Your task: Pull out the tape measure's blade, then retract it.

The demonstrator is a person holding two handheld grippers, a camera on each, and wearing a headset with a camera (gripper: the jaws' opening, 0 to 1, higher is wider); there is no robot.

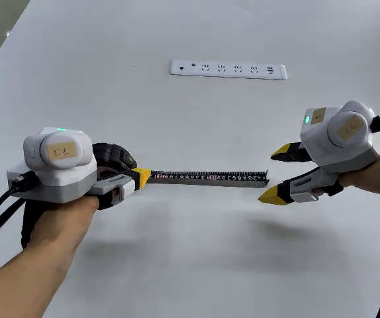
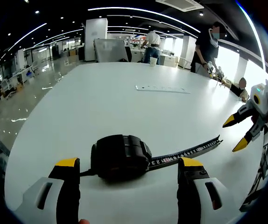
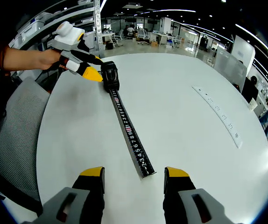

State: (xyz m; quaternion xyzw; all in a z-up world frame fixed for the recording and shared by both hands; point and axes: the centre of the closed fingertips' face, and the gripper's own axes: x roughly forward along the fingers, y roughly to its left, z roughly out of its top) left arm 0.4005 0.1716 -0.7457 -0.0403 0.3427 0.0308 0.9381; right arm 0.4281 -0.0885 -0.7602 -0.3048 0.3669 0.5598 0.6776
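We see the blade (image 1: 206, 177) out across the desk (image 1: 243, 265), running to 3 o'clock from the tape measure (image 1: 114, 158), which sits between the spread jaws of the left gripper (image 2: 129, 163). The right gripper (image 1: 274, 174) holds its jaws apart, off the tip. Retraction remains.

One tape measure (image 2: 120, 156), one power strip (image 1: 228, 69)

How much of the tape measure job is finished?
Done: the black numbered blade lies pulled out on the white table. In hand: the left hand-held gripper sits open around the black tape measure case; the right hand-held gripper is open at the blade's tip. Left: retracting the blade.
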